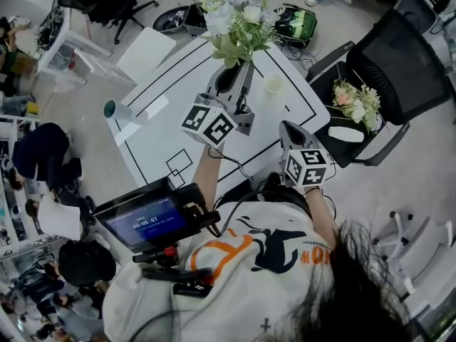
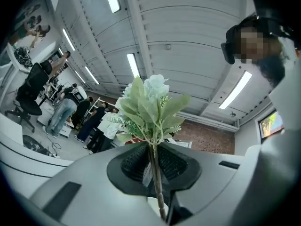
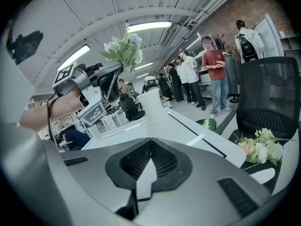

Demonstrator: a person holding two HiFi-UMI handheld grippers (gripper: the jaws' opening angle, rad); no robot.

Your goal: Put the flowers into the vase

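The left gripper [image 2: 154, 154] is holding a bunch of white flowers with pale green leaves [image 2: 150, 109] by its thin brownish stem. Its jaws are standing only slightly apart, with the ribbed black pads pressing on the stem from both sides, and the stem's lower end is poking out behind them toward the camera. The tall white cylindrical vase [image 3: 153, 106] is standing upright on the white table with black lines [image 1: 164, 120], and the bunch is not yet in it. In the right gripper view the blooms are hanging high in the air, above the vase and to its left, well clear of its rim. In the head view the left gripper is sitting just beside the vase on its left. The right gripper [image 3: 150, 147] is hovering on the near side of the vase, pointing toward it, with its jaws pressed fully together and nothing between the pads. To the right of the vase, off the table's edge, a second bunch of pink and cream flowers [image 1: 356, 104] is lying on the seat of a black mesh office chair [image 1: 406, 63] (its blooms are resting flat, well apart from the vase).
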